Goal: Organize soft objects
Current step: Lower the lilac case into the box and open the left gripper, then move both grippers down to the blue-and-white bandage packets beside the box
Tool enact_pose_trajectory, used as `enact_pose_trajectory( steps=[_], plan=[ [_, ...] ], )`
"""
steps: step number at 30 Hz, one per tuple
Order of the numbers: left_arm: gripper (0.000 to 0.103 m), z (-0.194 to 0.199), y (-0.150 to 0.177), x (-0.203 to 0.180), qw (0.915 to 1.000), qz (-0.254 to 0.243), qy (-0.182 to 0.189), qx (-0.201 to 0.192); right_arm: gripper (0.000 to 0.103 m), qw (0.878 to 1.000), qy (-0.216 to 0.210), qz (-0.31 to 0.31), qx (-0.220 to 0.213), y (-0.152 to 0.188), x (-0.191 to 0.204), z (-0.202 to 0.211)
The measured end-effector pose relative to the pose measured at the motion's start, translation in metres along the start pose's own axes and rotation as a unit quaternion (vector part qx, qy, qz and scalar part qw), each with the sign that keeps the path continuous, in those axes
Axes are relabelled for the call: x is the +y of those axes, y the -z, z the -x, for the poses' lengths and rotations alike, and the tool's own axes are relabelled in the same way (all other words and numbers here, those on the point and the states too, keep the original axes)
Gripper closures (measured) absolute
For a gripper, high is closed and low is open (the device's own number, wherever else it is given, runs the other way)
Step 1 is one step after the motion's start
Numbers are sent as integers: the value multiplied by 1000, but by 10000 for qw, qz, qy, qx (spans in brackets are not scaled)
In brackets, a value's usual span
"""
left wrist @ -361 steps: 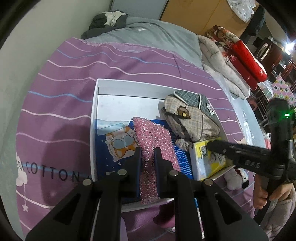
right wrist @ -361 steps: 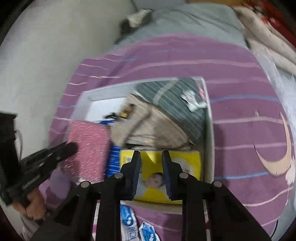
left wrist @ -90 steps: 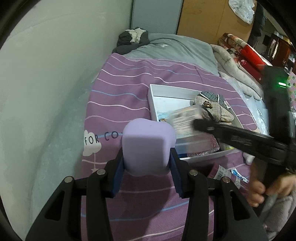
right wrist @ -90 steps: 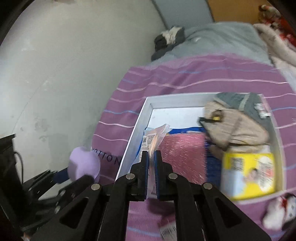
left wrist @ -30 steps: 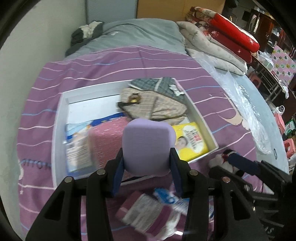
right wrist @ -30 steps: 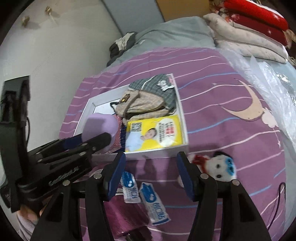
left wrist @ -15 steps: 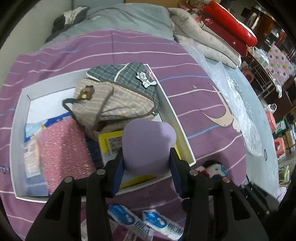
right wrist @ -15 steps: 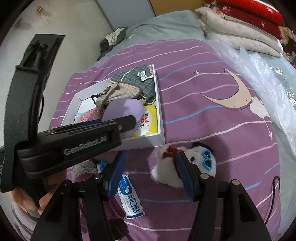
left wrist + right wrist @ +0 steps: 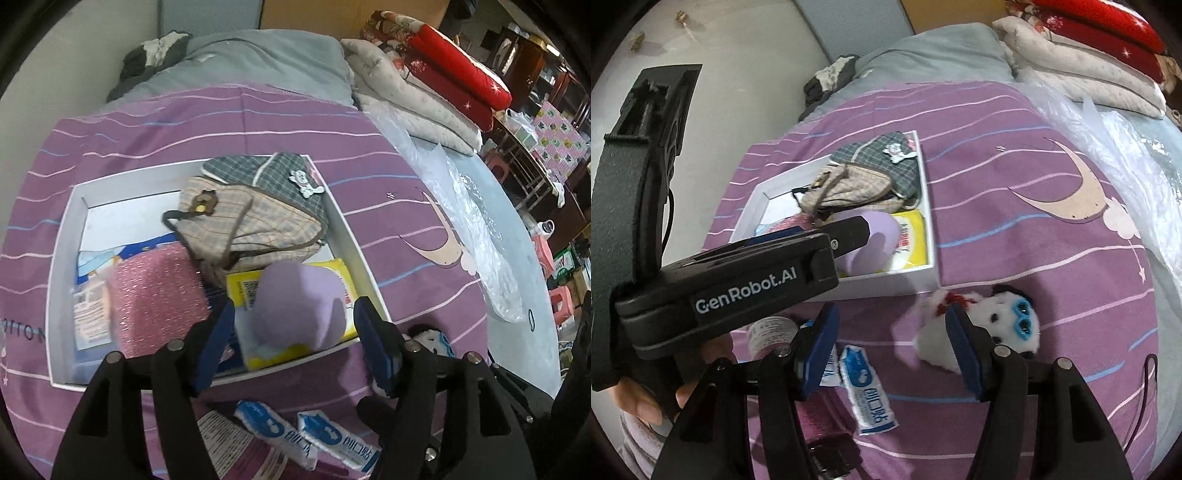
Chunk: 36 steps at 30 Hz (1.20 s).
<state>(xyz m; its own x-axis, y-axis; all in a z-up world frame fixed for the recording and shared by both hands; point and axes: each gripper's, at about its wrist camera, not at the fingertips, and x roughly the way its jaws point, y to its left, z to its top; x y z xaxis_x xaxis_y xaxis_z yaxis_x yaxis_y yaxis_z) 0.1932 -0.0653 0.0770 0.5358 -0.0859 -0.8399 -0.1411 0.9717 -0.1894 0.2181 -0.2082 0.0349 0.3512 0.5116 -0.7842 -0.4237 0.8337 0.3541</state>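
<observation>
A white box [image 9: 61,236] on the purple bedspread holds a plaid bag [image 9: 255,214], a pink glittery cloth [image 9: 159,291], a yellow pack [image 9: 243,291] and a flat packet [image 9: 88,314]. My left gripper [image 9: 295,332] is open above the box's near right corner; a lilac soft pad [image 9: 299,306] sits between its fingers, touching neither, on the yellow pack. It also shows in the right wrist view [image 9: 879,236]. My right gripper [image 9: 892,343] is open over the bedspread, with a white plush toy [image 9: 997,325] behind its right finger.
Blue-and-white sachets [image 9: 306,439] and a labelled pack [image 9: 768,332] lie in front of the box. Clear plastic sheet [image 9: 469,221] and folded quilts [image 9: 424,74] lie at the right. A wall runs along the left side.
My left gripper has opened and let go of the lilac pad, which now rests in the box. My right gripper has stayed open and moved closer to the plush toy.
</observation>
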Motion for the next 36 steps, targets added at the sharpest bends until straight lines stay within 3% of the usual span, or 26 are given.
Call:
enact_pose_trajectory(
  steps=[5,7,8,10,11,14,22,31,36],
  plan=[
    [38,6,3,10,9999,153,11,-21,43,10000,-8,97,-10,1,6,2],
    [59,6,3,14,9998,210,44,0,43,10000,-1,98,-13,2,6,3],
    [63,4,1,16,9997,247,59,58,43,10000,12,77,-24,1,5,4],
    [92,-4,-3,22,9989,408,80,223,43,10000,14,31,-40,1,3,6],
    [95,-7,-5,25,9985,484,40,265,43,10000,9,-7,-40,1,1,6],
    [95,-12,-7,30,9978,597,-52,291,43,10000,16,-14,-52,1,0,7],
    [95,-24,-8,13,9985,345,-145,396,43,10000,-10,-14,-74,1,2,8],
    [95,-12,0,12,9985,299,204,409,43,9999,-43,-48,-105,1,1,11],
    [94,9,16,2,9994,-173,-267,102,43,9999,-106,36,-29,5,7,11]
  ],
)
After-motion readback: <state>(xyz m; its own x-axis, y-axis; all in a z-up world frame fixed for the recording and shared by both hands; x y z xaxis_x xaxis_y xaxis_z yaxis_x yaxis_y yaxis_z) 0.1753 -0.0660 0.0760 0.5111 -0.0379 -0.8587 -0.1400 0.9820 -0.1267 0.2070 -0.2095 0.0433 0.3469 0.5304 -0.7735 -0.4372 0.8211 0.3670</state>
